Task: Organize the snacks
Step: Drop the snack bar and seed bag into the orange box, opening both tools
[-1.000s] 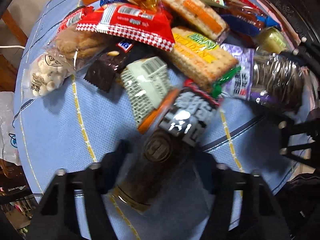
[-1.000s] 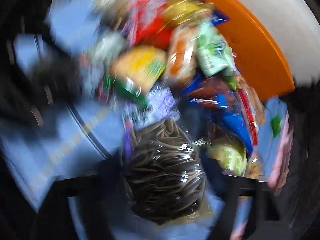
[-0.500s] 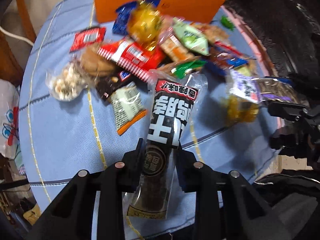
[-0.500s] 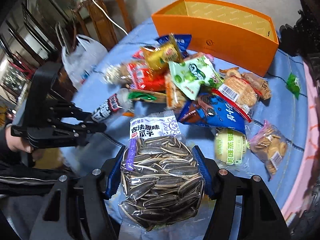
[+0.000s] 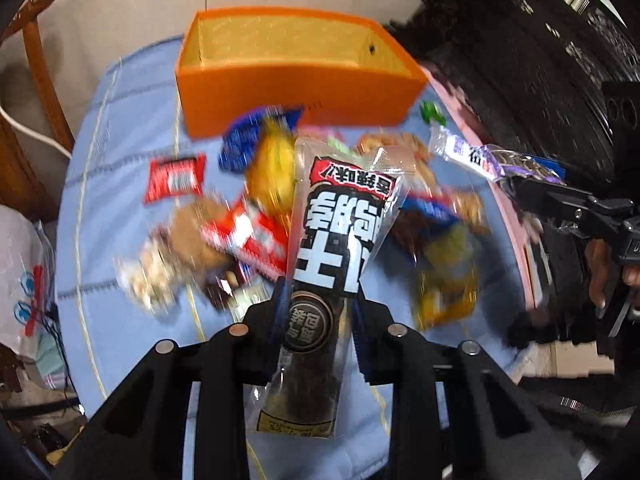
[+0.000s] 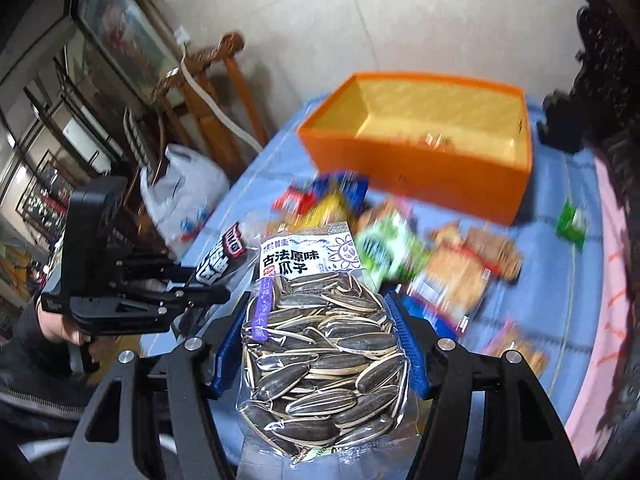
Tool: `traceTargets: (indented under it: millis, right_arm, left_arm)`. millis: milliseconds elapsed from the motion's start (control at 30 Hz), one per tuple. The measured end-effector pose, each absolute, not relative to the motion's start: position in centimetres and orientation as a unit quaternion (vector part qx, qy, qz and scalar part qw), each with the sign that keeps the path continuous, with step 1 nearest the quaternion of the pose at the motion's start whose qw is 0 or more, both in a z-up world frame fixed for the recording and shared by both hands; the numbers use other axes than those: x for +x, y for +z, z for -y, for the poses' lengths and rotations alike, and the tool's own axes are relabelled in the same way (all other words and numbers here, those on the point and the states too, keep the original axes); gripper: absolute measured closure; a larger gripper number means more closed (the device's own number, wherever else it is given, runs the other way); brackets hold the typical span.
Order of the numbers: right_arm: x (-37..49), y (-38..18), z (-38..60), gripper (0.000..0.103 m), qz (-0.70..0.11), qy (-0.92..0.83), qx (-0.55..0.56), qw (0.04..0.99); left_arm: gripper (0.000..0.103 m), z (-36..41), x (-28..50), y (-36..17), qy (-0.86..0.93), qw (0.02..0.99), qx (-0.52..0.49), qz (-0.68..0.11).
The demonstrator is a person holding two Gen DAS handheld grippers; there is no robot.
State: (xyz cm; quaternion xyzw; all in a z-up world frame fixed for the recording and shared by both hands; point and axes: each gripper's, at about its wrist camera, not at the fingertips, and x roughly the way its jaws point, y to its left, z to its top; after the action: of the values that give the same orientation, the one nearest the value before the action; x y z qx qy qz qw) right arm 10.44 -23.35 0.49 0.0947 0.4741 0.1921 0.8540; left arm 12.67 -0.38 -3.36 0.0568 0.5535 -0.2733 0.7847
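Snack packets (image 5: 256, 236) mostly lay on the blue tablecloth's (image 5: 120, 208) middle, the open orange cardboard box (image 6: 420, 160) at its far edge nearly empty, while the left gripper (image 5: 316, 320) clamped a clear black-labelled jerky stick pack (image 5: 340, 240) and the right gripper (image 6: 320, 360) clamped a clear sunflower-seed bag (image 6: 320, 352)

Your clear packet of black-and-white striped sunflower seeds (image 6: 324, 344) has a white, purple-edged label. The long clear snack packet (image 5: 336, 256) shows bold white characters on black under red. The open cardboard box (image 5: 296, 92) is orange outside, yellow inside; the worktop cloth (image 5: 120, 184) is pale blue with yellow lines.
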Motion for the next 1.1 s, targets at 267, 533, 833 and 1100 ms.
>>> traceTargets:
  millis: [267, 533, 833, 1100]
  right_arm:
    - [19.4, 3.0, 26.5, 0.038, -0.414, 0.156, 0.093, 0.892]
    - [30.6, -0.4, 30.1, 0.035, -0.404, 0.093, 0.127, 0.901]
    - [28.2, -3.6, 30.7, 0.008, -0.410, -0.006, 0.102, 0.906]
    - [21.3, -3.8, 29.2, 0.005, -0.428, 0.000, 0.083, 0.900]
  left_arm:
    - [0.073, 4.1, 23.5, 0.8, -0.267, 0.813, 0.045, -0.516]
    - [0.066, 8.6, 35.6, -3.5, -0.197, 0.810, 0.036, -0.551]
    - [0.005, 7.2, 35.6, -3.2, -0.139, 0.856, 0.033, -0.496]
    - [0.005, 3.3, 30.4, -4.2, -0.129, 0.841, 0.021, -0.524]
